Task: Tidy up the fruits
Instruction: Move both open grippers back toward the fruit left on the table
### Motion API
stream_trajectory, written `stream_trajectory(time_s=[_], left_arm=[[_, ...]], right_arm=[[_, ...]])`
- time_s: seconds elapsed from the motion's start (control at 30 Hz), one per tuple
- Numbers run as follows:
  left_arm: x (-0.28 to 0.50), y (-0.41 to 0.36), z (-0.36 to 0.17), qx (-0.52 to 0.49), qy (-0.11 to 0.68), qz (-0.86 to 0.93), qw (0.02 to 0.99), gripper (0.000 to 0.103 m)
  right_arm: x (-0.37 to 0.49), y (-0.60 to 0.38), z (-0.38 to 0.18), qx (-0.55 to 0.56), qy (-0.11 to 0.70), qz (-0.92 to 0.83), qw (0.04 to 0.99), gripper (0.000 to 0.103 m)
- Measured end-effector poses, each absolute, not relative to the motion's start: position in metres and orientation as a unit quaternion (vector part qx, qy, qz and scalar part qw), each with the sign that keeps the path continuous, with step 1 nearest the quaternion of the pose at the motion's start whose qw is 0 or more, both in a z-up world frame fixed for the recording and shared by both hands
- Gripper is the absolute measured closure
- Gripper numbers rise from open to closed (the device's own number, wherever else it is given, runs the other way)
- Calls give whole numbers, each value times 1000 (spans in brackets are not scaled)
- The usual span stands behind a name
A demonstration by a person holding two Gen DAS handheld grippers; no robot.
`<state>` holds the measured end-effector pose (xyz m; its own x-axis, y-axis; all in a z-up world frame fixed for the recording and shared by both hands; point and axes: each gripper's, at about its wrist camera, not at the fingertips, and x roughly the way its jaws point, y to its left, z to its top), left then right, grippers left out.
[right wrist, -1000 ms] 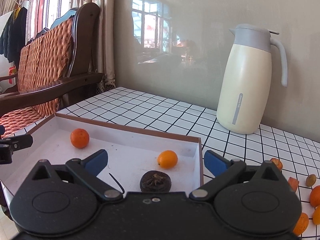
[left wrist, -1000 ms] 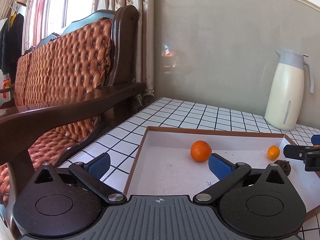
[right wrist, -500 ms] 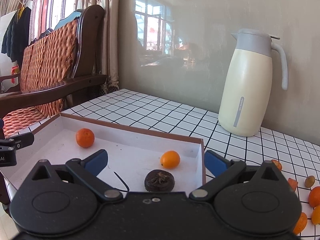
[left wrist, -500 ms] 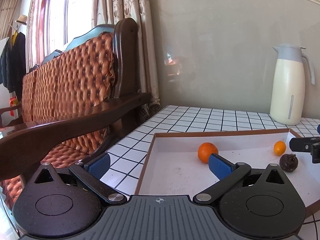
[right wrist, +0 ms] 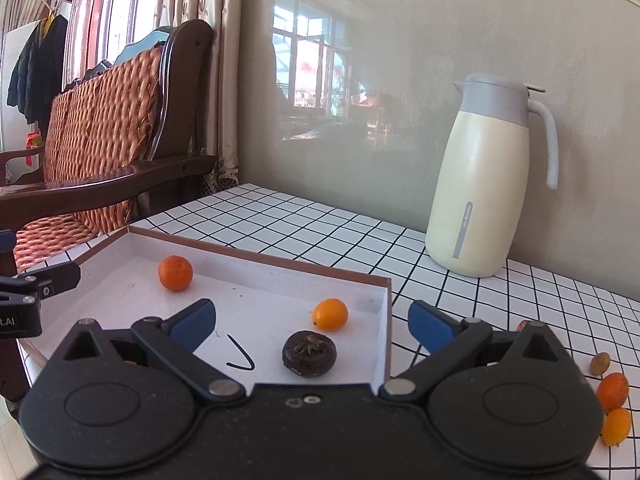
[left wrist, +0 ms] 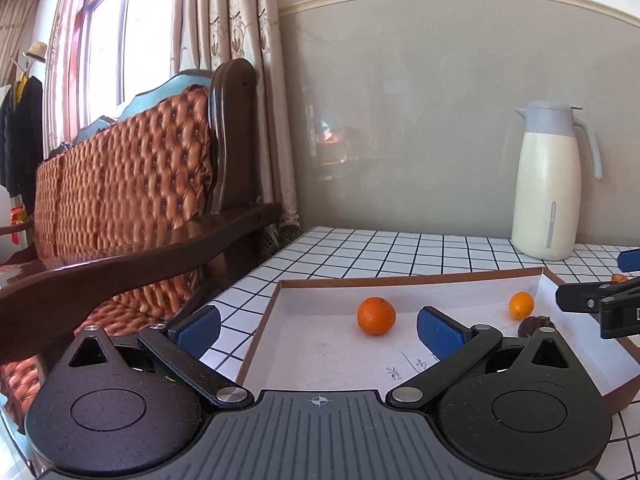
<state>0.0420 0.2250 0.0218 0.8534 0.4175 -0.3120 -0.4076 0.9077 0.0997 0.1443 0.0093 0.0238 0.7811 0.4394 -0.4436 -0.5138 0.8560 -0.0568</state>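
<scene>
A shallow white box with brown walls (left wrist: 408, 274) (right wrist: 256, 256) lies on the checked table. Inside it are a round orange (left wrist: 376, 315) (right wrist: 175, 273), a smaller orange kumquat (left wrist: 521, 305) (right wrist: 329, 314) and a dark wrinkled fruit (left wrist: 536, 325) (right wrist: 309, 353). My left gripper (left wrist: 316, 330) stands open over the box's near left corner, holding nothing. My right gripper (right wrist: 310, 324) is open too, above the box's right end, with the dark fruit and the kumquat showing between its fingers. Several loose fruits (right wrist: 612, 392) lie on the table right of the box.
A cream thermos jug (left wrist: 548, 184) (right wrist: 484, 180) stands at the back by the wall. A wooden sofa with orange cushions (left wrist: 132, 200) (right wrist: 96, 148) flanks the table's left edge. Curtains (left wrist: 240, 80) hang behind it.
Both cameras have drawn back and risen a little; the box and fruits sit lower and farther. The fruits in the box have not moved. Both grippers stay open.
</scene>
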Motion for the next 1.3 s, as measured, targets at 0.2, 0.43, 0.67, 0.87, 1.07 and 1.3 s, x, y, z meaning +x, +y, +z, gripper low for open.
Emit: stream_trajectory(time_s=[0.2, 0.43, 0.67, 0.87, 1.07, 1.3], left_arm=[[28, 212, 33, -9, 117, 203, 972, 0], [25, 192, 31, -11, 137, 217, 966, 0], [17, 168, 32, 10, 134, 199, 971, 0], [12, 152, 34, 8, 131, 189, 973, 0], [11, 133, 35, 13, 130, 160, 978, 0], [12, 116, 35, 7, 131, 147, 980, 0]], right_arm=[[141, -8, 32, -81, 207, 249, 943, 6], [136, -29, 39, -74, 199, 244, 946, 6], [129, -42, 45, -78, 192, 242, 948, 6], [120, -58, 48, -86, 187, 236, 950, 6], [105, -77, 49, -112, 181, 234, 949, 6], [86, -101, 51, -132, 173, 231, 948, 6]])
